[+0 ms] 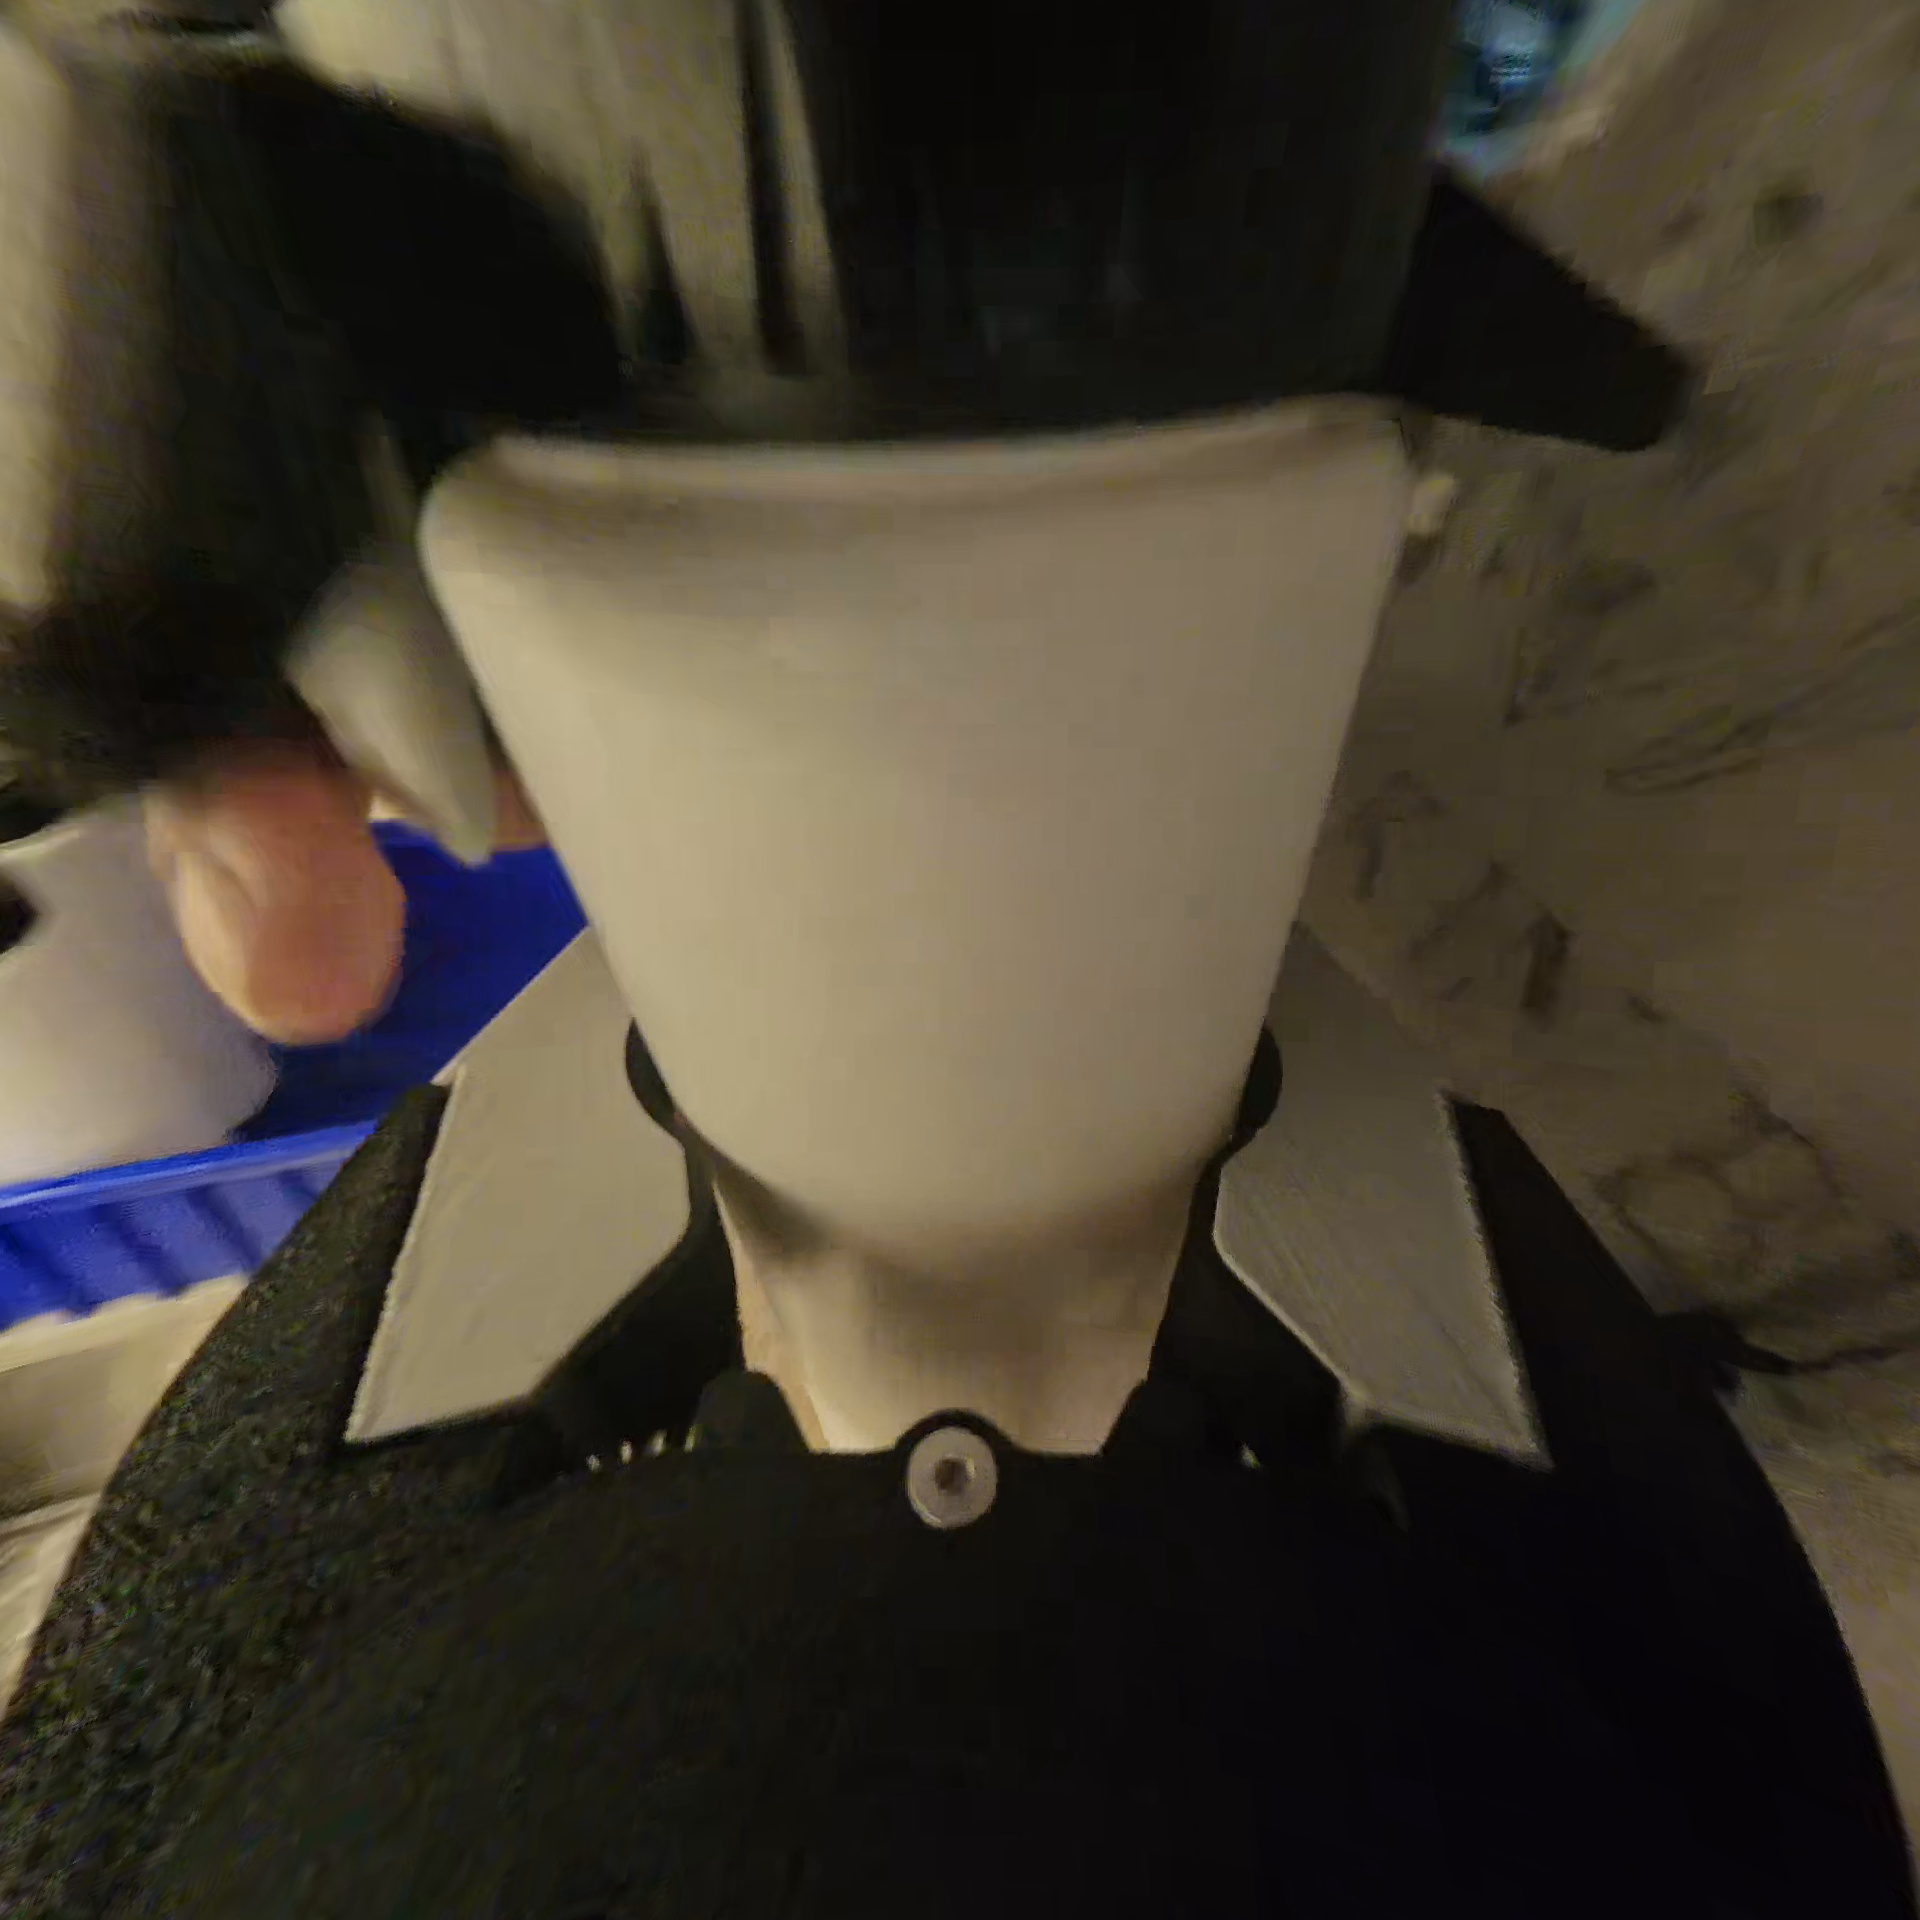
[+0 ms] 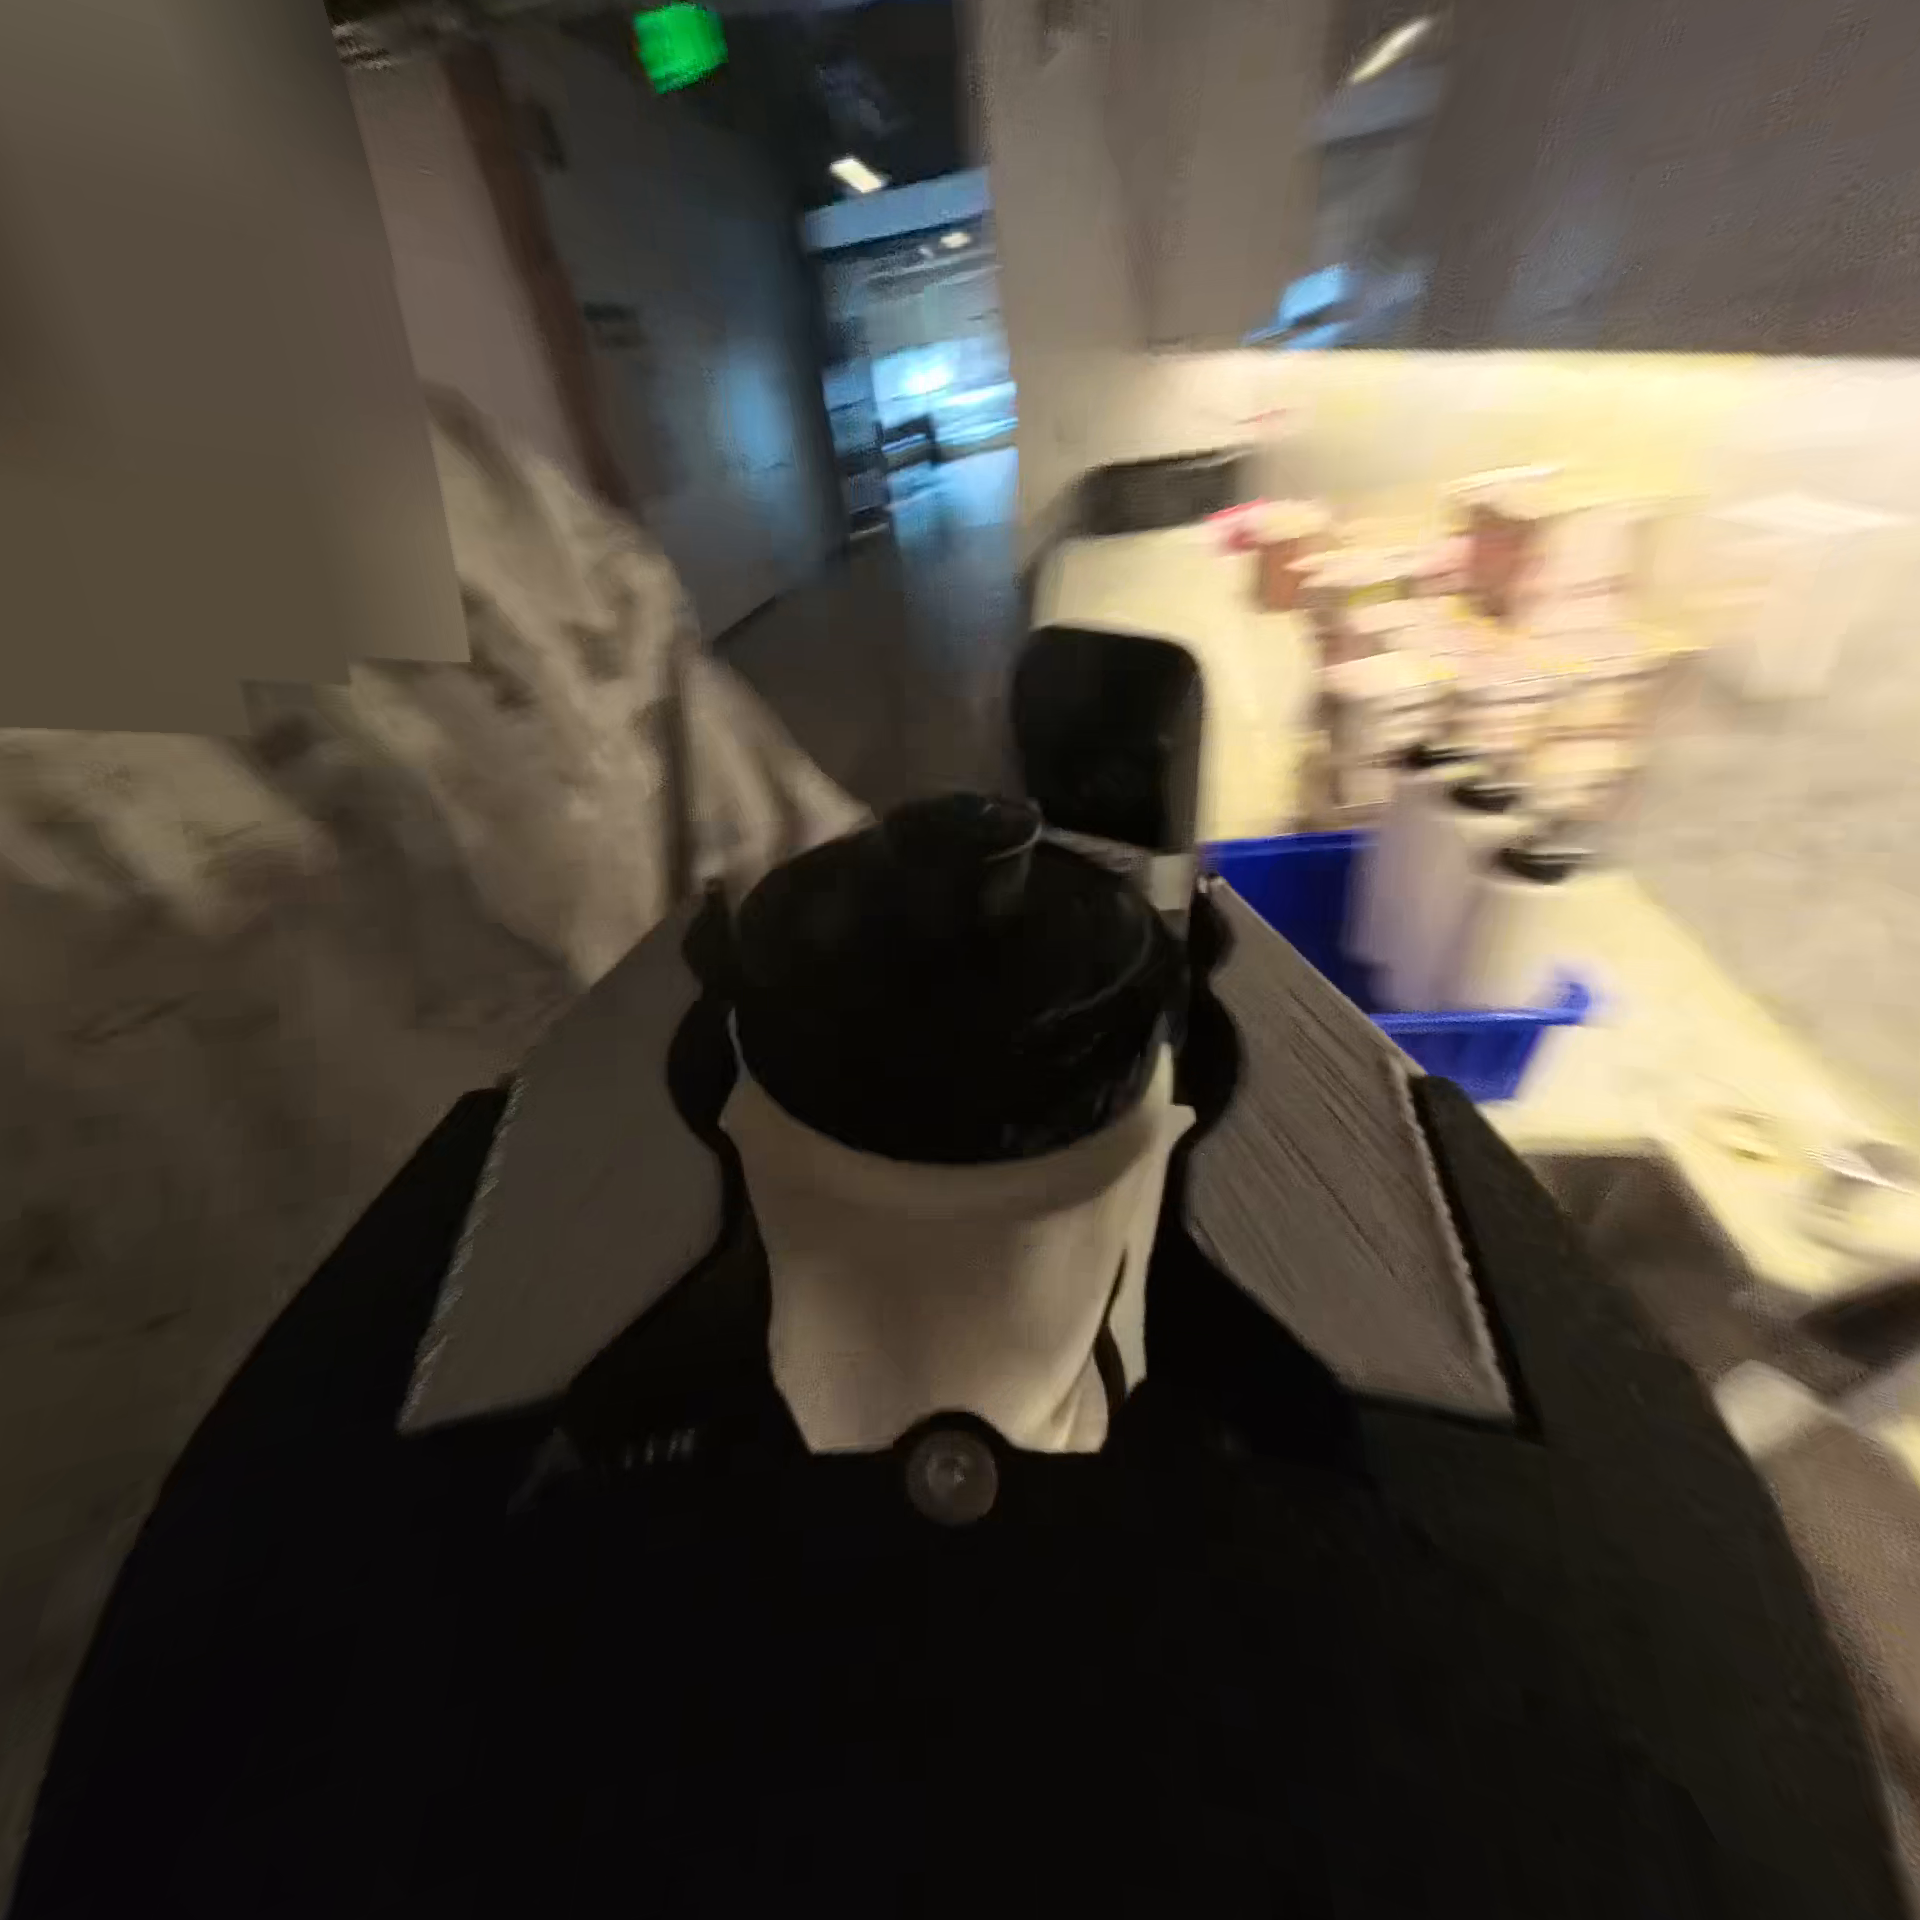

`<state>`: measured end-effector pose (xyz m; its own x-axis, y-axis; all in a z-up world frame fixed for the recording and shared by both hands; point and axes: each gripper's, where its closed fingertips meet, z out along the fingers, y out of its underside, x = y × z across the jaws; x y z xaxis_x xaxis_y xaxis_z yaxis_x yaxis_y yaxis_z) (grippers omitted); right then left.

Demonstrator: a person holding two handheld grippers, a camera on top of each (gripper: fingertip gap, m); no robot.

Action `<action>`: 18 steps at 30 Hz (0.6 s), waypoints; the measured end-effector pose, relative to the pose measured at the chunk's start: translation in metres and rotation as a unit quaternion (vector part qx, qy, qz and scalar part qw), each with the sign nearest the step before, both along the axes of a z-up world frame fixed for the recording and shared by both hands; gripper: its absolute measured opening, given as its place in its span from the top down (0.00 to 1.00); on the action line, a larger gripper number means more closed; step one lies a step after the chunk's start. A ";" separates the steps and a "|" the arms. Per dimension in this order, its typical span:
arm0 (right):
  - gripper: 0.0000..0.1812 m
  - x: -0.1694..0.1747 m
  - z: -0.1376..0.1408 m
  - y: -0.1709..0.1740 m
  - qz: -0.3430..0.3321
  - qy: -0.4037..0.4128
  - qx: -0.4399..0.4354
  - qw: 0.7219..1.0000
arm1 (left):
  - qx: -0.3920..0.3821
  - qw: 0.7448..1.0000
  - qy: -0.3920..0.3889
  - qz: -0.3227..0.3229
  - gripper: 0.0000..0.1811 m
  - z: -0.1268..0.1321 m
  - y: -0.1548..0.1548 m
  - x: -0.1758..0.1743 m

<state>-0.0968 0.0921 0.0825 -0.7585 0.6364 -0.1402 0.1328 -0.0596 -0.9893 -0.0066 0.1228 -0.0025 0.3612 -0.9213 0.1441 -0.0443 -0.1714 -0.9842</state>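
In the left wrist view my left gripper point(image 1: 951, 1060) is shut on a white paper cup point(image 1: 914, 790), gripped near its narrow base with the wide rim pointing away. A blurred black shape point(image 1: 1091, 208) sits right at the rim; I cannot tell what it is. A person's hand point(image 1: 281, 894) is close on the left. In the right wrist view my right gripper point(image 2: 956, 935) is shut on a white cup point(image 2: 935, 1268) with a black lid point(image 2: 935, 997), held off the surface.
A blue bin point(image 2: 1455, 1039) holding a white cup point(image 2: 1423, 894) stands to the right on a pale counter point(image 2: 1714, 935); the bin also shows in the left wrist view point(image 1: 488, 935). A black-and-white appliance point(image 2: 1112, 727) stands behind it. Patterned grey cloth point(image 2: 540, 707) lies left. A corridor point(image 2: 914, 416) runs ahead.
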 end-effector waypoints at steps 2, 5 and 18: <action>0.48 -0.001 0.013 0.037 -0.143 0.044 0.005 0.989 | 0.009 0.994 0.000 0.105 0.43 0.001 0.036 -0.010; 0.45 0.005 0.004 0.074 -0.325 0.037 0.024 0.945 | 0.003 0.971 0.026 0.236 0.43 -0.010 0.072 -0.021; 0.57 0.082 0.006 0.013 0.150 0.012 -0.032 0.988 | 0.029 0.999 0.044 0.013 0.43 -0.006 0.027 0.069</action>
